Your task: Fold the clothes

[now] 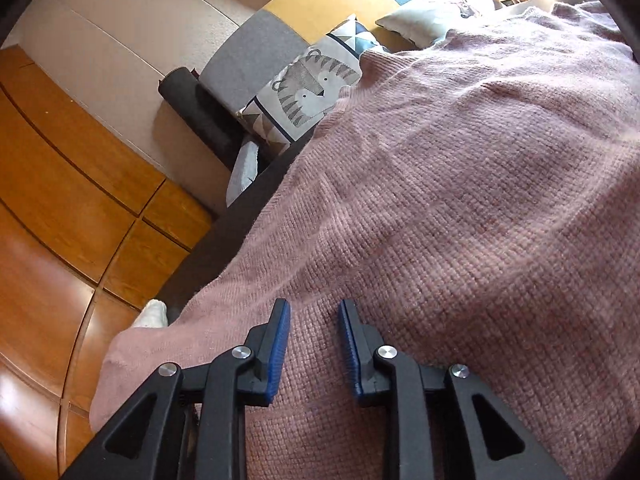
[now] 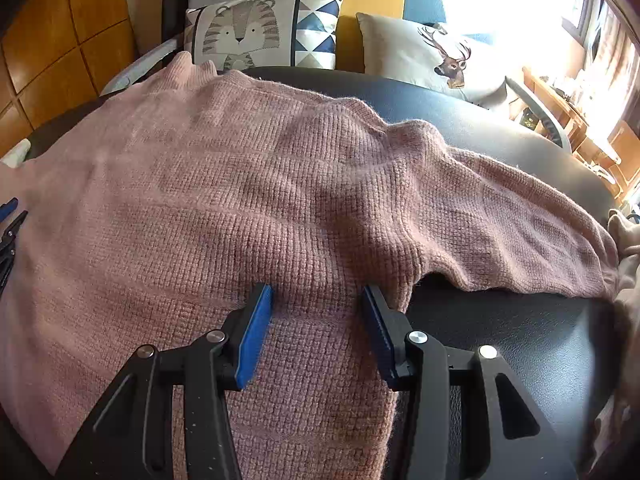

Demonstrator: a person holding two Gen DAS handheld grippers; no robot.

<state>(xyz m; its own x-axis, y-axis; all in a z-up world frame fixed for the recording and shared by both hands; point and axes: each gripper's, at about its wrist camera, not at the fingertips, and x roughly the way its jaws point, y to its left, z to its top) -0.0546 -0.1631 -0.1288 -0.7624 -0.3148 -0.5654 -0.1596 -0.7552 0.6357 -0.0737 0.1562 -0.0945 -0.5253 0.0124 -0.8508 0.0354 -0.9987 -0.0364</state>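
On black table [image 2: 520, 340] — pink sweater [image 2: 240, 180] spread flat, tiger cushion [image 2: 248, 32] beyond.

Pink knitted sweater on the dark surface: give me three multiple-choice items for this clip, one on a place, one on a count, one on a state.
1. Where does the sweater's outstretched sleeve point in the right wrist view?
A. right
B. left
C. tucked under the body

2. How many printed cushions stand behind it?
A. one
B. two
C. four

3. How is the right gripper?
A. shut on a cushion
B. open over the knit
C. out of view

Answers:
1 A, the sleeve runs to the right edge.
2 B, a tiger cushion and a deer cushion.
3 B, its blue pads stand apart with sweater knit between them.
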